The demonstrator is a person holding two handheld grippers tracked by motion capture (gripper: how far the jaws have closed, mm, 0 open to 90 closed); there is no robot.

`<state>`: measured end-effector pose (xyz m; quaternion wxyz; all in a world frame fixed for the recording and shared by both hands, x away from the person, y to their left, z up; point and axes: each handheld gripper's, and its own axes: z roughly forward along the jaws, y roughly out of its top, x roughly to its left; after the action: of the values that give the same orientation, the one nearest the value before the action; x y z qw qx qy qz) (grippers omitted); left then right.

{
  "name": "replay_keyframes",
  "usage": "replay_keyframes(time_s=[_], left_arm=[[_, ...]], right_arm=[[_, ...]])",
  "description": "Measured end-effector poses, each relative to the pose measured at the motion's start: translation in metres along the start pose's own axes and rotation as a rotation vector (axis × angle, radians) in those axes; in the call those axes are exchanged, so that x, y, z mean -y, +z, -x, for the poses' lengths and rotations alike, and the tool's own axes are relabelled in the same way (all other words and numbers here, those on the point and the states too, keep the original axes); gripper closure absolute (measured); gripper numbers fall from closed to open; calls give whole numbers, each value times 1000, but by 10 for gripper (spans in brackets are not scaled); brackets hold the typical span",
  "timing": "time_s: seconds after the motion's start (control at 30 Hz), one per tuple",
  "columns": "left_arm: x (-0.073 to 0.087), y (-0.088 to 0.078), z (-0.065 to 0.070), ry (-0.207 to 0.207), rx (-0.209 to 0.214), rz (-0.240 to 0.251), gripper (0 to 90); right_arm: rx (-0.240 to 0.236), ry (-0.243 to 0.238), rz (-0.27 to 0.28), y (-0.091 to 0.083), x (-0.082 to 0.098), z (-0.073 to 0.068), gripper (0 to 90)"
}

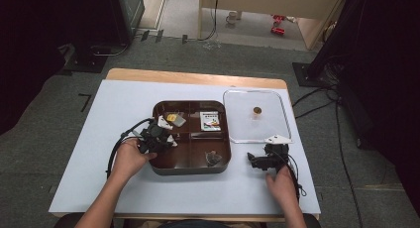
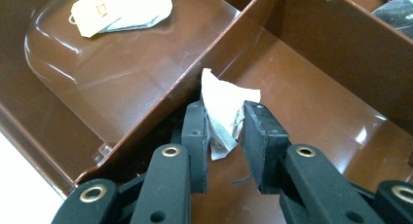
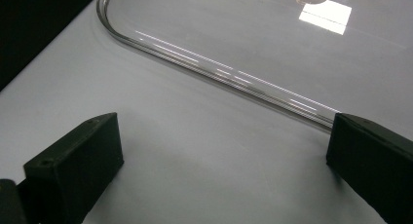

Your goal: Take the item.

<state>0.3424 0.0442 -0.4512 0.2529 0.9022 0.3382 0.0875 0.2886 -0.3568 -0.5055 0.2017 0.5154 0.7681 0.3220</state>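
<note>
My left gripper [image 2: 225,136] is shut on a small white paper packet [image 2: 221,104], pinched between its two black jaws. It hangs over the near left compartment of a brown four-part tray [image 2: 316,112], close to the divider wall. In the high view the left gripper [image 1: 159,137] sits at the tray's [image 1: 190,171] left side, held by a hand. My right gripper [image 3: 219,156] stands open with nothing between its jaws. It rests low over the white table, right of the tray [image 1: 260,157], facing the rim of a clear lid [image 3: 219,73].
A pale tea bag [image 2: 122,9] lies in the far left compartment [image 1: 174,119]. A printed packet [image 1: 210,121] is in the far right one and a dark item [image 1: 214,158] in the near right. The clear lid [image 1: 255,116] with a brown knob [image 1: 256,110] lies beside the tray.
</note>
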Motion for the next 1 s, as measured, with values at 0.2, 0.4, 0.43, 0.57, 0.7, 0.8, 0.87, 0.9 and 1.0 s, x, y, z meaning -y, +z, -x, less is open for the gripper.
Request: replay_keyframes(time_s=[0.2, 0.4, 0.43, 0.57, 0.7, 0.8, 0.87, 0.9, 1.0], left_arm=[[0, -2, -2, -10, 20, 13, 726], [2, -8, -5, -20, 27, 43, 726], [3, -9, -5, -21, 28, 49, 726], [4, -14, -7, -25, 32, 75, 726], [5, -19, -9, -31, 36, 100, 725], [7, -23, -11, -34, 34, 112, 726], [8, -25, -12, -36, 34, 122, 725], [9, -27, -12, -39, 34, 131, 725], [10, -30, -13, -45, 33, 148, 724]], right_arm=[[1, 0, 0, 0, 0, 0, 0], [2, -1, 0, 0, 0, 0, 0], [2, -1, 0, 0, 0, 0, 0], [2, -1, 0, 0, 0, 0, 0], [2, -1, 0, 0, 0, 0, 0], [2, -1, 0, 0, 0, 0, 0], [2, -1, 0, 0, 0, 0, 0], [2, -1, 0, 0, 0, 0, 0], [2, -1, 0, 0, 0, 0, 0]])
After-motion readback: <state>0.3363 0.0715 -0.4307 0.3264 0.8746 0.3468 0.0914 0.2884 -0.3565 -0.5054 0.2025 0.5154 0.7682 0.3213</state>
